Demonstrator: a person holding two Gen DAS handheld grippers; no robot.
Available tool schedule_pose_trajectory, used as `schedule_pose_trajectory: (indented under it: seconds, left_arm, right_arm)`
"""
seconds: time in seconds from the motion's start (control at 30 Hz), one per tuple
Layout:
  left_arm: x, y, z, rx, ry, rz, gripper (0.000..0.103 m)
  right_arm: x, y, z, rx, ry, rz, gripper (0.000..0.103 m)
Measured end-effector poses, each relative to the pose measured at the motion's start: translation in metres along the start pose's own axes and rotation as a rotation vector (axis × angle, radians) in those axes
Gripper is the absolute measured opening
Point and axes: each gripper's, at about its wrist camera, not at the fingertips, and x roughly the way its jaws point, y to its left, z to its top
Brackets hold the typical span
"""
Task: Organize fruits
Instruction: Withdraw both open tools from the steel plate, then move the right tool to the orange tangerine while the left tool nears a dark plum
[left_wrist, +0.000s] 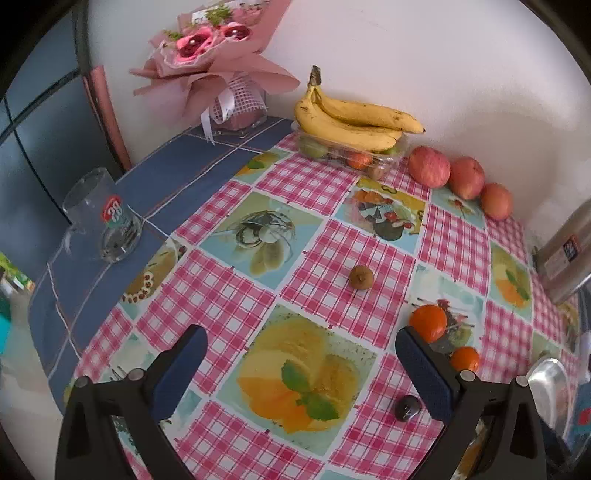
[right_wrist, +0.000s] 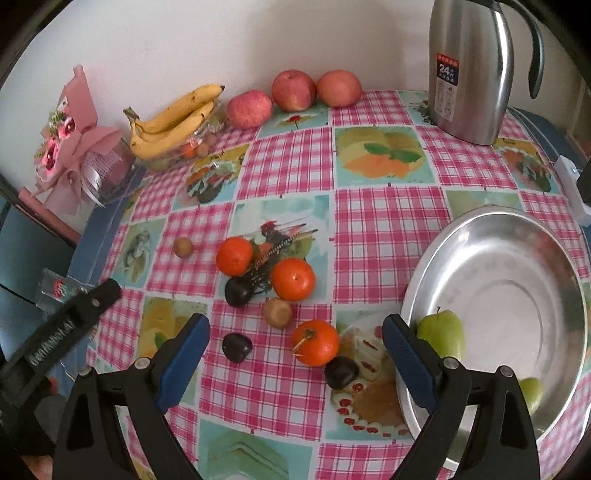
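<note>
Loose fruit lies on the checked tablecloth in the right wrist view: three small oranges (right_wrist: 316, 342) (right_wrist: 293, 278) (right_wrist: 234, 256), three dark plums (right_wrist: 237, 347) (right_wrist: 341, 372) (right_wrist: 238, 291) and two brown longans (right_wrist: 277, 312) (right_wrist: 183, 246). A steel bowl (right_wrist: 517, 280) at the right holds two green fruits (right_wrist: 443, 332). My right gripper (right_wrist: 295, 354) is open and empty above the nearest orange and plum. My left gripper (left_wrist: 301, 365) is open and empty over the cloth, with a longan (left_wrist: 361, 277) ahead, oranges (left_wrist: 428, 322) and a plum (left_wrist: 407, 407) by its right finger.
A banana bunch (right_wrist: 173, 122) sits on a clear fruit box (left_wrist: 369, 158) at the back wall, beside three apples (right_wrist: 293, 90). A steel thermos jug (right_wrist: 469, 70) stands back right. A pink bouquet (left_wrist: 210, 55) and a glass mug (left_wrist: 105, 218) stand at the left.
</note>
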Motion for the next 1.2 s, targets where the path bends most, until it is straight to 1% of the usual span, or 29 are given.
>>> schedule_pose_trajectory:
  seconds: [0.07, 0.2, 0.27, 0.4, 0.5, 0.57, 0.6, 0.63, 0.7, 0.77, 0.83, 0.9, 1.03, 1.1, 1.2]
  left_arm:
    - [0.0, 0.0, 0.0, -0.008, 0.0, -0.018, 0.103]
    - [0.005, -0.006, -0.002, 0.001, 0.025, -0.079, 0.103]
    - [0.006, -0.009, -0.003, 0.004, 0.037, -0.105, 0.103]
    - [0.009, -0.012, -0.005, -0.002, 0.058, -0.164, 0.103]
    - [0.011, -0.014, -0.005, -0.006, 0.078, -0.214, 0.103]
    - [0.013, -0.017, -0.006, 0.011, 0.089, -0.216, 0.103]
    - [0.014, -0.019, -0.006, 0.023, 0.101, -0.21, 0.103]
    - [0.016, -0.02, -0.007, 0.027, 0.11, -0.211, 0.103]
    - [0.02, -0.02, -0.008, 0.015, 0.134, -0.237, 0.103]
    - [0.022, -0.02, -0.009, 0.004, 0.148, -0.252, 0.103]
    - [0.024, -0.021, -0.009, 0.006, 0.149, -0.249, 0.103]
    - [0.024, -0.022, -0.01, 0.002, 0.153, -0.26, 0.103]
    - [0.026, -0.026, -0.012, 0.012, 0.172, -0.285, 0.103]
    - [0.031, -0.03, -0.015, 0.012, 0.204, -0.307, 0.103]
    - [0.042, -0.034, -0.021, 0.013, 0.246, -0.31, 0.102]
  right_arm:
    - [0.001, -0.001, 0.0, -0.002, 0.007, -0.006, 0.095]
    - [0.004, -0.005, 0.001, 0.013, 0.016, 0.018, 0.095]
    - [0.005, -0.006, 0.001, 0.013, 0.023, 0.005, 0.095]
    - [0.002, -0.013, 0.002, 0.045, -0.004, 0.001, 0.094]
    - [-0.001, -0.016, 0.004, 0.047, -0.018, -0.005, 0.094]
    - [-0.001, -0.014, 0.004, 0.034, -0.02, -0.006, 0.094]
    - [0.0, -0.012, 0.004, 0.024, -0.018, -0.003, 0.092]
    - [0.001, -0.011, 0.004, 0.016, -0.015, -0.001, 0.086]
    - [0.004, -0.008, 0.003, 0.004, -0.005, -0.003, 0.079]
    - [0.009, -0.007, 0.001, -0.001, 0.011, -0.01, 0.077]
    - [0.014, -0.007, 0.0, -0.007, 0.025, -0.009, 0.069]
    - [0.017, -0.007, -0.001, -0.012, 0.034, -0.013, 0.065]
    - [0.026, -0.006, -0.003, -0.021, 0.061, -0.015, 0.063]
    - [0.029, -0.006, -0.004, -0.026, 0.072, -0.019, 0.061]
    - [0.034, -0.006, -0.005, -0.029, 0.091, -0.024, 0.06]
